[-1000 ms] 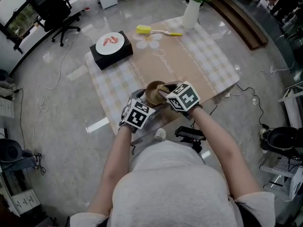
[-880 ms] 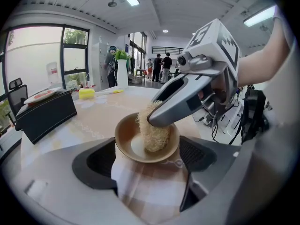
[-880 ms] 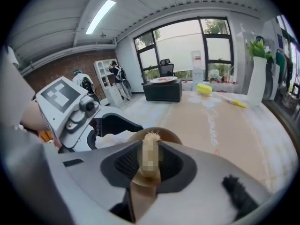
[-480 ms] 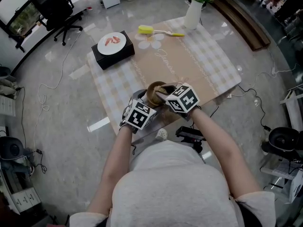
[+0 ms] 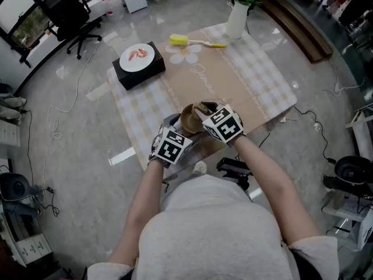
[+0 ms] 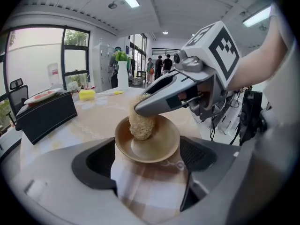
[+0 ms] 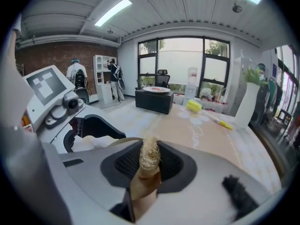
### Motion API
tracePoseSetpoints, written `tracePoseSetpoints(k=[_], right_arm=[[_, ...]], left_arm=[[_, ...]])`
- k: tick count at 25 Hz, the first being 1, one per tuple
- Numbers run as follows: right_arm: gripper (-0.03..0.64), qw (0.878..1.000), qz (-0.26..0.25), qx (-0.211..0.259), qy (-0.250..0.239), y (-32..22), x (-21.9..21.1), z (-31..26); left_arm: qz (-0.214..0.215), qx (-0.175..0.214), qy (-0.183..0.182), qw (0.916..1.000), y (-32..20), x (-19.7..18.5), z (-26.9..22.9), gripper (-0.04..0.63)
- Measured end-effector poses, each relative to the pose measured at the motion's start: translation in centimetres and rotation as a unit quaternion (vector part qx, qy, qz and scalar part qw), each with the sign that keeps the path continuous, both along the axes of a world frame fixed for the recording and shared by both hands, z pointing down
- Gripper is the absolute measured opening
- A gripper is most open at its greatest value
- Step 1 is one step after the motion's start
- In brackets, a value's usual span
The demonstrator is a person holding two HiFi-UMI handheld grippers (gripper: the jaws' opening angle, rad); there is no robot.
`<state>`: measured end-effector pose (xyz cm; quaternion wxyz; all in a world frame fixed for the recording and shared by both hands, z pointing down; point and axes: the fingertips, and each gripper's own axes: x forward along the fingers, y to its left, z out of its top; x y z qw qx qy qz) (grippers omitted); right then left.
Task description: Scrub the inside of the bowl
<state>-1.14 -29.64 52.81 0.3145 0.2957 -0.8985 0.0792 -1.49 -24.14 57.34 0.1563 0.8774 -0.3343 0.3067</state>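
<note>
Now, R gripper (image 5: 203, 108) tilted, scrubber (image 6: 142, 123) in bowl (image 6: 157, 150), L gripper (image 6: 147, 148) clamping.

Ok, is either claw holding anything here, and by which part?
The right claw pinches the fibrous scrubber by its upper end, the rest hanging into the bowl. The left claw appears to clamp the bowl across its sides.

1 ea: bowl (image 5: 189, 119); loofah (image 6: 141, 123); brush (image 5: 179, 38); vase (image 5: 235, 19); plate (image 5: 138, 56); blk box (image 5: 137, 78).

Right claw (image 7: 149, 171) clamps loofah (image 7: 150, 154), bowl (image 7: 143, 189) beneath.
</note>
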Motion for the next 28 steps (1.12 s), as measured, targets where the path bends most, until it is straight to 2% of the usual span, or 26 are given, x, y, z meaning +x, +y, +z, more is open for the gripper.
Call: tracePoseSetpoints(k=[4,14,19,28], right_arm=[[0.094,1.000,0.010,0.009,-0.013,-0.4,0.7,-0.9],[0.094,0.996,0.047,-0.004,-0.080,-0.7,2.1,-3.4],[0.094,0.994,0.052,-0.008,-0.096,-0.2,2.3,-4.0],[0.094,0.988,0.069,-0.005,-0.137,0.3,2.8,-6.3]], left_arm=[[-0.009,0.004,0.005,0.9999,-0.3,0.2,-0.1,0.445],[-0.017,0.007,0.013,0.9998,-0.4,0.2,-0.1,0.451],[-0.021,-0.003,0.042,0.9989,0.1,0.2,-0.5,0.483],[-0.024,0.031,0.054,0.9978,0.1,-0.6,-3.8,0.494]])
